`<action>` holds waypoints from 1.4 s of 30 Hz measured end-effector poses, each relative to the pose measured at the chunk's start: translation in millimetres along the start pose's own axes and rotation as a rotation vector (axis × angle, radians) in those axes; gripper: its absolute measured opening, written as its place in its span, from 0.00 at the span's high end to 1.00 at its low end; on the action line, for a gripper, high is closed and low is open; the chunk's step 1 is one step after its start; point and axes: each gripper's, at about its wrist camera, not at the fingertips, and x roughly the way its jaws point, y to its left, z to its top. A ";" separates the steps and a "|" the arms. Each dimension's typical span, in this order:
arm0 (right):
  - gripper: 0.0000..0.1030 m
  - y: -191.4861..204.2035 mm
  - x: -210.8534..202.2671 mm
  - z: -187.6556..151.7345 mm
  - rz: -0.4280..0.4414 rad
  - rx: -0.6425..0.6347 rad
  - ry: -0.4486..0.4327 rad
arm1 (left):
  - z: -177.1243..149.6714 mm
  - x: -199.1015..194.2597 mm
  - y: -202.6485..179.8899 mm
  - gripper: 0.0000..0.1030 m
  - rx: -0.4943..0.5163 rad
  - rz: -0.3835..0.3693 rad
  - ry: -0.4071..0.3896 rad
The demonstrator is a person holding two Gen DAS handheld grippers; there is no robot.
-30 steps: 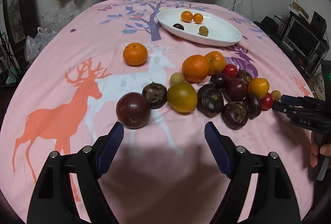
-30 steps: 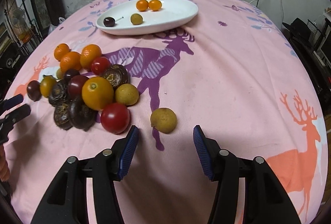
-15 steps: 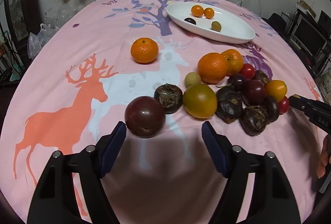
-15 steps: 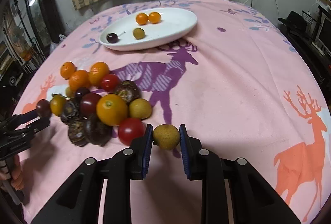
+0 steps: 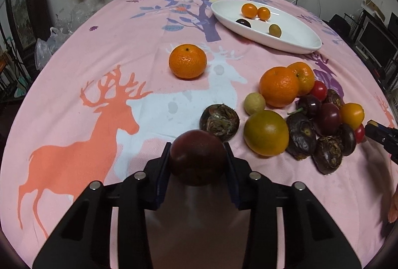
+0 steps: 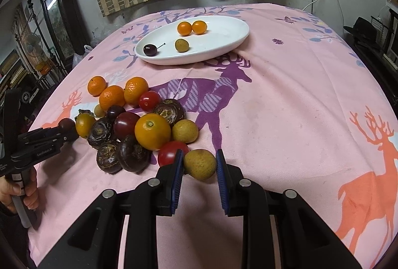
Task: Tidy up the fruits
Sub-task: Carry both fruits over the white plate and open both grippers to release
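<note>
My left gripper (image 5: 197,157) is shut on a dark red plum (image 5: 197,160) just above the pink cloth, next to a brown water chestnut (image 5: 219,119). My right gripper (image 6: 199,164) is shut on a yellow-brown longan (image 6: 199,164) at the right edge of the fruit pile (image 6: 139,124). The white oval plate (image 5: 296,30) holds two small oranges, a dark cherry and a longan; it also shows in the right wrist view (image 6: 223,40). A lone mandarin (image 5: 187,61) lies apart from the pile.
The pile holds mandarins, cherry tomatoes, plums, water chestnuts and a large orange (image 5: 266,136). The left gripper shows in the right wrist view (image 6: 47,137); the right one at the left view's edge (image 5: 380,134). Furniture and screens stand beyond the table's right edge.
My left gripper moved forward and closed on the dark red plum. My right gripper, closed on the longan, lifted slightly and drew nearer the pile.
</note>
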 end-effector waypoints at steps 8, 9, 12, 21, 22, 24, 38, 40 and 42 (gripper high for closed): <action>0.74 15.3 -24.3 11.9 0.063 -0.034 -0.062 | 27.3 -49.6 -11.4 0.63 0.006 -0.101 -0.078; 0.74 17.8 -27.4 15.2 0.070 -0.039 -0.069 | 35.1 -53.7 -15.3 0.63 0.011 -0.114 -0.088; 0.74 28.1 -36.7 34.7 0.082 -0.079 -0.099 | 65.0 -59.9 -32.6 0.63 0.027 -0.150 -0.113; 0.74 28.8 -3.8 112.5 0.037 -0.094 -0.156 | 151.1 2.3 -87.2 0.62 0.034 -0.147 -0.106; 0.74 25.1 8.3 120.6 0.025 -0.090 -0.141 | 156.4 13.5 -91.6 0.62 0.038 -0.141 -0.092; 0.74 19.2 26.5 129.4 0.002 -0.082 -0.119 | 164.8 33.8 -98.8 0.63 0.047 -0.120 -0.066; 0.58 3.2 82.2 141.6 0.014 -0.025 -0.024 | 172.3 68.3 -96.9 0.38 -0.015 -0.094 -0.011; 0.57 2.9 70.8 132.1 0.018 -0.024 -0.034 | 167.4 55.3 -93.3 0.38 -0.016 -0.102 -0.030; 0.54 1.9 61.4 123.5 0.017 -0.024 -0.034 | 158.7 39.1 -88.5 0.35 -0.013 -0.105 -0.053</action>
